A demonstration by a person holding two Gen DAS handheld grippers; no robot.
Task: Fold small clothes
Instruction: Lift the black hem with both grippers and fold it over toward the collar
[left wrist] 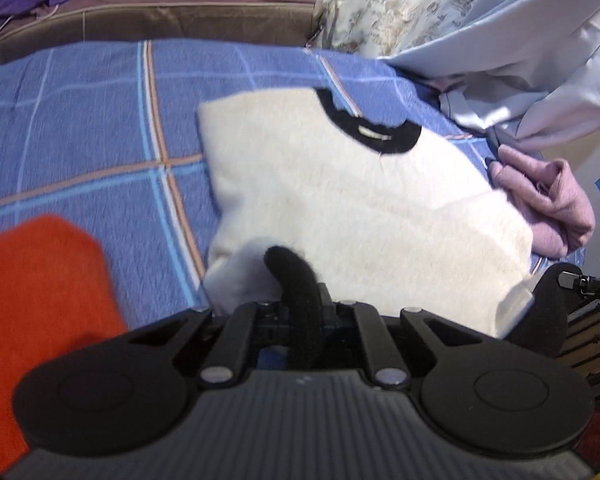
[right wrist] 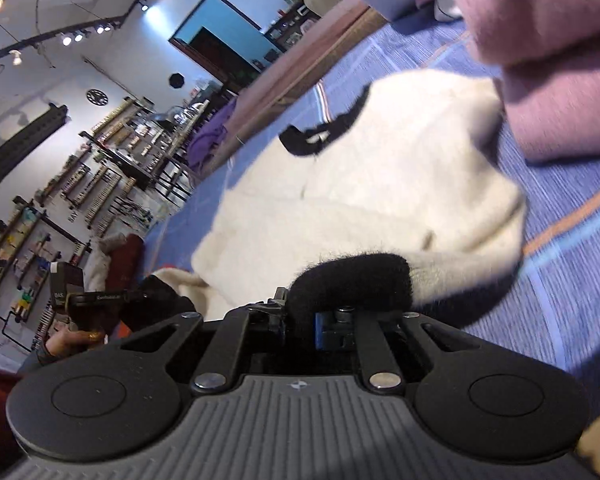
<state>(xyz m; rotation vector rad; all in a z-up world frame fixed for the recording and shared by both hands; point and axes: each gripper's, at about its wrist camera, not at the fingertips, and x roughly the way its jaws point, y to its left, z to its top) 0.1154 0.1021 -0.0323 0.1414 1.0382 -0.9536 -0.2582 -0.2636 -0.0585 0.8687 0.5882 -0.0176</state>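
Blue plaid bedding (left wrist: 80, 128) spreads under both my tools, and nearest me the left hand-held gripper (left wrist: 290, 280) is clamped tight on one black cuff (left wrist: 288, 268) while the right hand-held gripper (right wrist: 340, 292) pinches the other black cuff (right wrist: 352, 276), I judge so both sleeves can fold inward together. Beyond them the white sweater (left wrist: 340, 184) lies flat on the bed, collar away from me, an orange garment (left wrist: 40, 280) and a pink garment (left wrist: 548, 200) flanking it; no container shows anywhere.

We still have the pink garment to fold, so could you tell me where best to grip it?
Grip the pink garment on the raised fold ridge along its top, coming from above on the side away from the white sweater. It lies bunched beside that sweater on the blue plaid blanket, so no flat edge shows.
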